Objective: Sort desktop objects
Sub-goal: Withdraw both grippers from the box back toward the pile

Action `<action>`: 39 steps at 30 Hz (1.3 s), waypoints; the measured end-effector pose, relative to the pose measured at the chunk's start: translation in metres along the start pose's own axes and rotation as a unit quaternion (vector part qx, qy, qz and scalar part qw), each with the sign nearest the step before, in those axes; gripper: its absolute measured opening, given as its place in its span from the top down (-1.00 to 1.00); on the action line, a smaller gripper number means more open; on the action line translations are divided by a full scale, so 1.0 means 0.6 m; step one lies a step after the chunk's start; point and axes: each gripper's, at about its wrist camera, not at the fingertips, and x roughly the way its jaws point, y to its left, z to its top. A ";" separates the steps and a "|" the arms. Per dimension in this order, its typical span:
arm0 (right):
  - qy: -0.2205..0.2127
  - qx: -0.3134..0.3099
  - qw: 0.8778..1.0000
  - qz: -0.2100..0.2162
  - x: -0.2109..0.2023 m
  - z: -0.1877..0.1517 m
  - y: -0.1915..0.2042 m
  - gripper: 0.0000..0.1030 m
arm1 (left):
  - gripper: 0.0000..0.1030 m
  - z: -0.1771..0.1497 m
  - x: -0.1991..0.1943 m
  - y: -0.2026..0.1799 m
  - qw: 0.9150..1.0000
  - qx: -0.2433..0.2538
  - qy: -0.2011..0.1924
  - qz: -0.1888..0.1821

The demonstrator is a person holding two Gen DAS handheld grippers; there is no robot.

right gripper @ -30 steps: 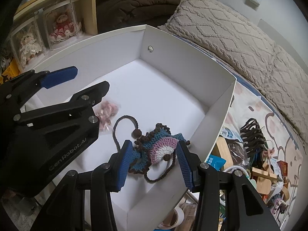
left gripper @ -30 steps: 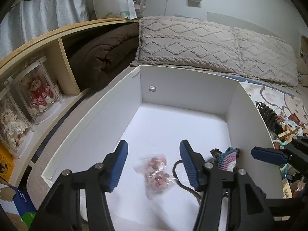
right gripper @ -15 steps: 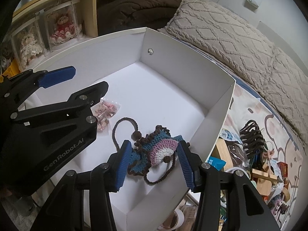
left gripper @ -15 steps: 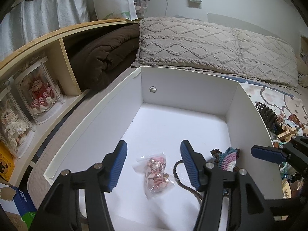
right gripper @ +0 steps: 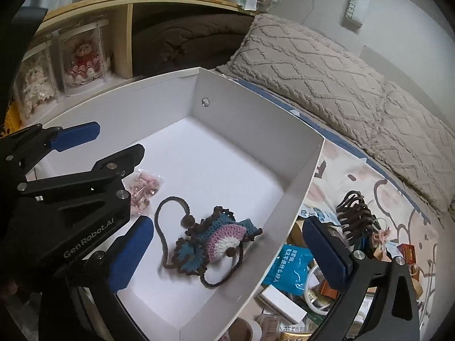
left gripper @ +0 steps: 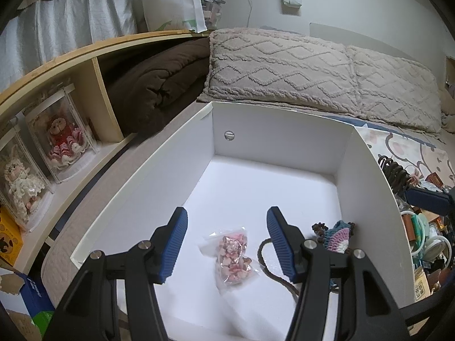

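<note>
Both tongs spread, empty: left tongs (left gripper: 226, 244) over bead bag (left gripper: 231, 255); right tongs (right gripper: 227, 251) straddle box wall (right gripper: 295, 196), crochet pouch (right gripper: 216, 241) inside.

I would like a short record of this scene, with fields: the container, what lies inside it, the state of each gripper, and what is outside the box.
container: white box, open top
inside, item one: crochet pouch with brown cord, on the box floor
inside, item two: clear bag of pink pieces, left of the pouch
left hand-held gripper: open, empty, above the bag
right hand-held gripper: open wide, empty, fingers either side of the pouch, one finger outside the box wall
outside, right of box: clutter including a brown hair claw and a blue packet
</note>
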 end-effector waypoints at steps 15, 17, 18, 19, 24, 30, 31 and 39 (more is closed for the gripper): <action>-0.034 0.034 0.999 -0.022 -0.039 -0.012 -0.027 -1.00 | -0.94 0.007 -0.031 0.002 0.999 -0.016 -0.041 0.006; -0.040 0.048 0.998 -0.025 -0.049 -0.017 -0.040 -1.00 | -0.95 0.010 -0.040 -0.002 0.999 -0.015 -0.050 0.002; -0.044 0.052 0.997 -0.027 -0.054 -0.019 -0.045 -1.00 | -0.95 0.011 -0.044 -0.004 0.998 -0.015 -0.053 0.002; -0.047 0.056 0.997 -0.031 -0.060 -0.021 -0.050 -1.00 | -0.95 0.012 -0.049 -0.006 0.998 -0.016 -0.057 0.002; -0.070 0.075 0.994 -0.043 -0.094 -0.031 -0.077 -1.00 | -0.96 0.018 -0.074 -0.020 0.997 -0.017 -0.080 0.002; -0.099 0.096 0.988 -0.062 -0.142 -0.050 -0.112 -1.00 | -0.96 0.019 -0.099 -0.039 0.995 -0.013 -0.095 -0.015; -0.103 0.101 0.987 -0.064 -0.151 -0.055 -0.119 -1.00 | -0.96 0.018 -0.102 -0.042 0.995 -0.013 -0.097 -0.017; -0.130 0.125 0.979 -0.096 -0.211 -0.094 -0.158 -1.00 | -0.97 0.011 -0.140 -0.072 0.992 0.001 -0.123 -0.022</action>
